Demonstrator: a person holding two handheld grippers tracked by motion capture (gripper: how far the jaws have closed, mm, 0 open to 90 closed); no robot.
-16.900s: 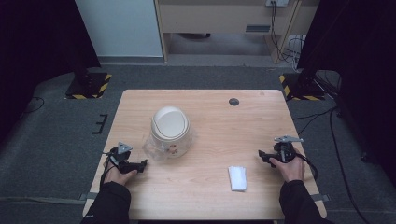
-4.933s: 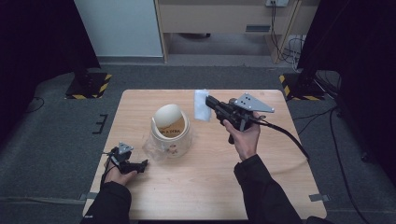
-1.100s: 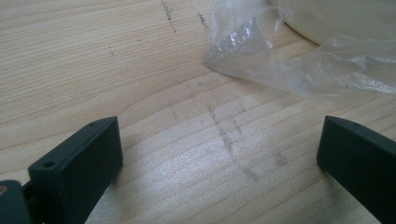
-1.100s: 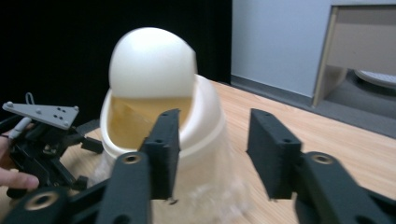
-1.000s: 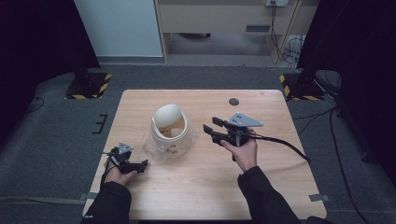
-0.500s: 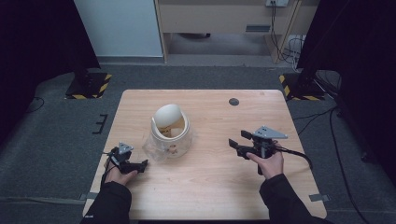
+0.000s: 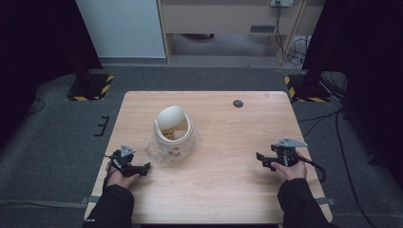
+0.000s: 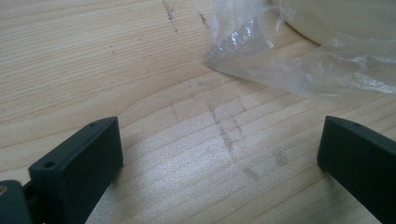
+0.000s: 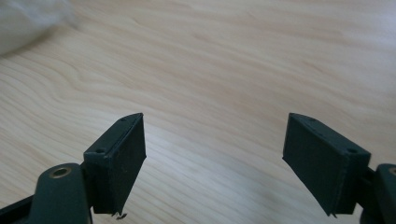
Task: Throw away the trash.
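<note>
The right gripper (image 7: 260, 160) is down low near the table's right edge, jaws spread wide and just been opening, nothing between them, only bare wood in the right gripper view. Over at the near left, the left gripper (image 7: 145, 166) sits low on the table (image 7: 228, 190), jaws also gaping and empty, pointing up and inward. The thing that matters is the cream bin (image 7: 174, 134) standing left of centre, its rounded lid (image 7: 171, 117) tipped up at the back, a clear plastic bag (image 7: 157, 153) spilling round its base. That bag lies just ahead and to the right of the left claw; in the left gripper view its crumpled edge (image 8: 280, 70) rests on the wood beyond the open jaws, not touching them. So the left hand is much the nearer; the right one is well apart, across a wide stretch of tabletop. I'd judge any next reach for the bin comes easiest from the left, a short push forward. Plenty of free wood all round, and the small dark disc (image 7: 238, 103) far back is out of the way.
</note>
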